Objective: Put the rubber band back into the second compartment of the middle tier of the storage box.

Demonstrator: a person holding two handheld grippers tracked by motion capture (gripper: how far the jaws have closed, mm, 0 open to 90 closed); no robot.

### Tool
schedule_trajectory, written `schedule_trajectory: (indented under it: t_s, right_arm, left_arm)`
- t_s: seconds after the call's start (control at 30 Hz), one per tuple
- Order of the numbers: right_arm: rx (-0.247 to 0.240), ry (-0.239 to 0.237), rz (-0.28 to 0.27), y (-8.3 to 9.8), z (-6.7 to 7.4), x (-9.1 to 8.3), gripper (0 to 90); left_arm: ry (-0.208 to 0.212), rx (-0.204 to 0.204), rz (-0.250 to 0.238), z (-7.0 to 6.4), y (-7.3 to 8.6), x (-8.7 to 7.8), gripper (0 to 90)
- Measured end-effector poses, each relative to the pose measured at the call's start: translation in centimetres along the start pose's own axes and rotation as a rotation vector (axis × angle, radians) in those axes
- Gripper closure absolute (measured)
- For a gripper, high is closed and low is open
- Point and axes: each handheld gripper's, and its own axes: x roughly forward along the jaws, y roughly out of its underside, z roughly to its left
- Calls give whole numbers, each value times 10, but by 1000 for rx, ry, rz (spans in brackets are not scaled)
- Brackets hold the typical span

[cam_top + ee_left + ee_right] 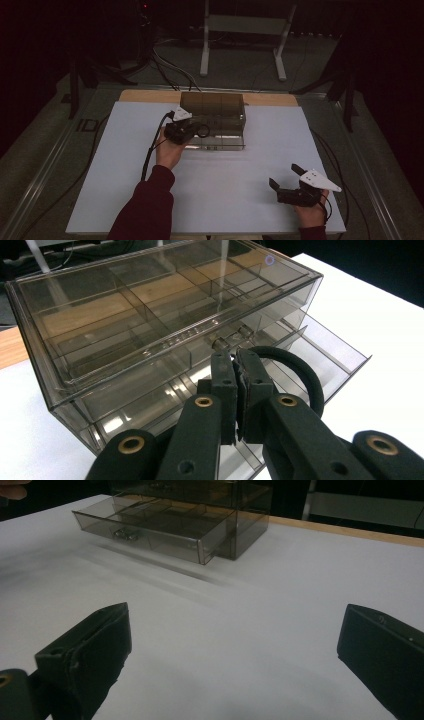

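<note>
A smoky clear drawer box [212,106] stands at the back middle of the white table, its bottom drawer [220,141] pulled out toward me. My left gripper [197,131] hovers over the drawer's left part, shut on a black elastic ring [203,131]. In the left gripper view the jaws [235,360] pinch the ring [300,372], which loops out to the right above the open drawer [325,347], just in front of the box [150,305]. My right gripper [285,176] rests open at the near right, well away from the box [240,495] and drawer [150,525]; its jaws [235,620] hold nothing.
The white table sheet [225,180] has a wooden strip [145,96] along its back edge. A white metal stand [240,30] and cables [170,70] lie on the floor behind. Dark tripod legs [345,90] stand at both back corners.
</note>
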Motion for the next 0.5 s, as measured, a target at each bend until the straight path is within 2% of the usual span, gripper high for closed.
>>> schedule_trajectory:
  t_s: [0.5]
  right_arm:
    - [1, -2, -1, 0, 0, 0, 15]
  left_arm:
    - [1, -4, 10, -4, 0, 9, 885]
